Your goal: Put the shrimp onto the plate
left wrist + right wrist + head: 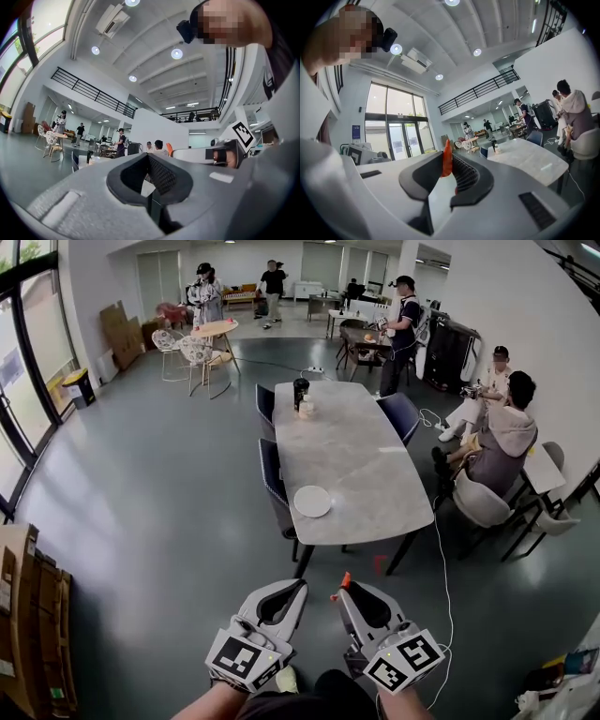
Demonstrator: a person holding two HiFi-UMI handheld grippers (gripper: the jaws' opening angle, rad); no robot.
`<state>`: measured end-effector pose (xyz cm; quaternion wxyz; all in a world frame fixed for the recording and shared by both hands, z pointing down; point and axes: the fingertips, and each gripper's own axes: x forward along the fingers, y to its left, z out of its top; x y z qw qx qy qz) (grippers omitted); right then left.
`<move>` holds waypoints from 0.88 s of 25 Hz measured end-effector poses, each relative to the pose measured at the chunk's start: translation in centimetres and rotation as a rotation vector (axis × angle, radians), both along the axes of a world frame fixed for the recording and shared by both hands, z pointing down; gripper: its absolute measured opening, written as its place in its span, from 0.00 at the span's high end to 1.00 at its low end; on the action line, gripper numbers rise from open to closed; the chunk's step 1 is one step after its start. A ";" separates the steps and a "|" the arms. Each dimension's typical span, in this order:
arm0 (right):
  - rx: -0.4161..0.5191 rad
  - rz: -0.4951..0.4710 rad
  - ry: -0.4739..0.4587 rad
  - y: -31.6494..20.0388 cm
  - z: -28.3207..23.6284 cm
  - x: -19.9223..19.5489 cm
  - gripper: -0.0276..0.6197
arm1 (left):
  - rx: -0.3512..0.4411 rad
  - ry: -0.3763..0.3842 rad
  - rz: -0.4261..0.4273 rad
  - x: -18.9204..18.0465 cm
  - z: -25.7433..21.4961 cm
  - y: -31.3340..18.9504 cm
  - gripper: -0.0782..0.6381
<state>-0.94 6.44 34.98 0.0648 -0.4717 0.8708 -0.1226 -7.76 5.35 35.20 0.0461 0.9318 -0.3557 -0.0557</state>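
An orange shrimp (344, 580) sticks up from the tips of my right gripper (343, 591), which is shut on it. In the right gripper view the shrimp (447, 158) stands pinched between the dark pads. A round white plate (312, 501) lies bare near the front left corner of the grey marble table (361, 460), well ahead of both grippers. It shows as a small pale patch (545, 167) in the right gripper view. My left gripper (298, 588) is shut with nothing in it, held beside the right one, and its pads (159, 176) meet.
A black bottle (301, 390) and a pale cup (307, 410) stand at the table's far end. Dark blue chairs (271, 474) line its left side. People sit by the wall at the right (502, 442). Cardboard boxes (28, 615) lie at lower left. A white cable (442, 587) runs across the floor.
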 end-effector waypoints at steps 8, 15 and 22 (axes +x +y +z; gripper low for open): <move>-0.025 0.016 -0.003 -5.6 0.6 0.4 0.86 | -0.019 0.006 0.017 0.5 0.5 -5.6 0.91; -0.045 -0.012 -0.022 -13.1 1.6 1.1 0.86 | -0.020 -0.030 -0.011 1.5 1.3 -12.5 0.91; -0.078 -0.070 -0.025 -21.7 2.7 3.2 0.86 | -0.031 -0.021 -0.049 4.0 1.8 -20.5 0.91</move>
